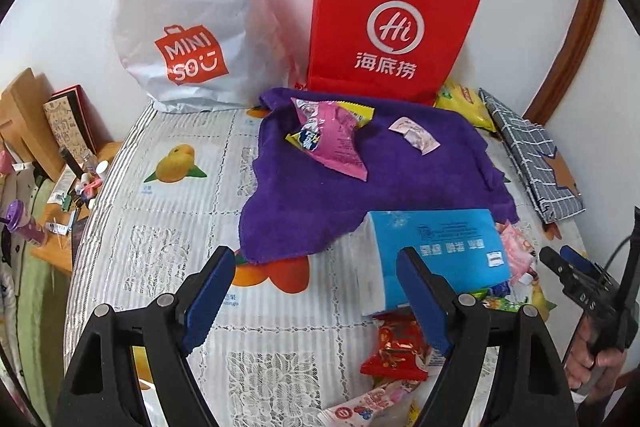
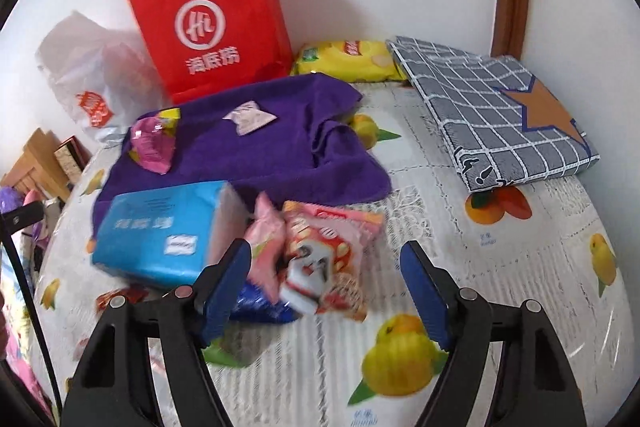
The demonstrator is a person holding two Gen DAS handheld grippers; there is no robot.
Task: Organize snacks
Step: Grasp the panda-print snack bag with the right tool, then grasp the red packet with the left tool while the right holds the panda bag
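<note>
Snack packets lie scattered on a fruit-print tablecloth [image 1: 168, 227]. A pink packet [image 1: 332, 135] and a pale sachet [image 1: 414, 135] rest on a purple towel [image 1: 360, 187]. My left gripper [image 1: 316, 259] is open over the towel's near edge, nothing between its fingers; a blue tissue pack [image 1: 436, 243] lies behind its right finger, a red packet [image 1: 396, 347] below. My right gripper [image 2: 326, 249] is open just above a heap of pink and red packets [image 2: 320, 259], its pads apart from them. The tissue pack [image 2: 160, 231] sits left of that heap.
A red paper bag [image 2: 212, 23] and a white plastic bag [image 1: 184, 27] stand against the back wall. A yellow chips bag [image 2: 348, 61] and a folded grey checked cloth [image 2: 500, 115] lie at the right. A cluttered side table [image 1: 60, 187] is left of the bed.
</note>
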